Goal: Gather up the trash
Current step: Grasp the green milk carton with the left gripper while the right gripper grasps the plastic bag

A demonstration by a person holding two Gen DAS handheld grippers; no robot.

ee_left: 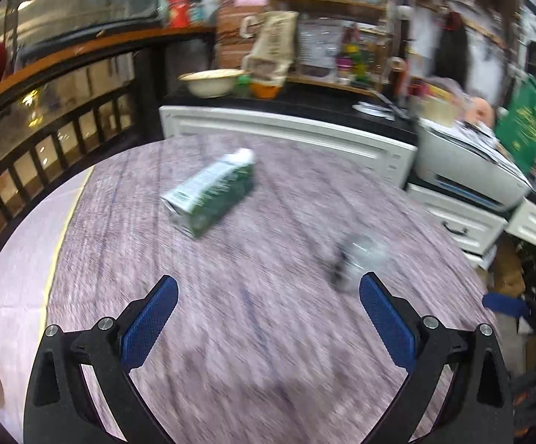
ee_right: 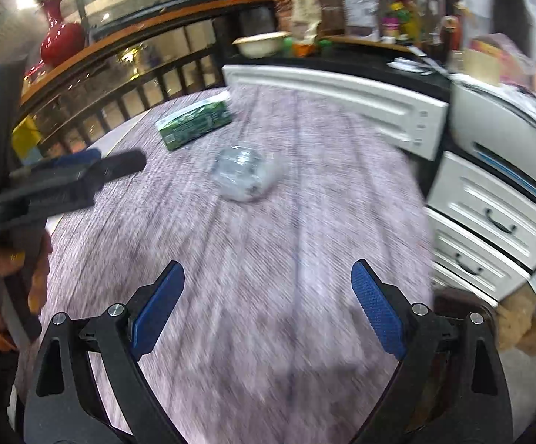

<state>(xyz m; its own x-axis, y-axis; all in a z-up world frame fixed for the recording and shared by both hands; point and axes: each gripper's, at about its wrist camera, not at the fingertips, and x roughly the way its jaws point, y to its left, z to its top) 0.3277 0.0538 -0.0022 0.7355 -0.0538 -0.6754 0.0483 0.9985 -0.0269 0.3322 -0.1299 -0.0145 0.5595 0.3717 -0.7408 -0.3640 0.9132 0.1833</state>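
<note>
The carton [ee_left: 210,194] lies on its side near the far edge of the counter [ee_left: 253,333]; motion blur makes its print unreadable. The crumpled clear plastic [ee_right: 245,174] lies nearer the middle, also blurred. The counter has a purple-grey woven cover; behind it stand white drawers [ee_right: 490,229] and crowded shelves. The left hand-held gripper [ee_left: 268,294] is released, the plastic just beyond its right finger. The right hand-held gripper [ee_right: 268,281] is released too, well apart from both.
</note>
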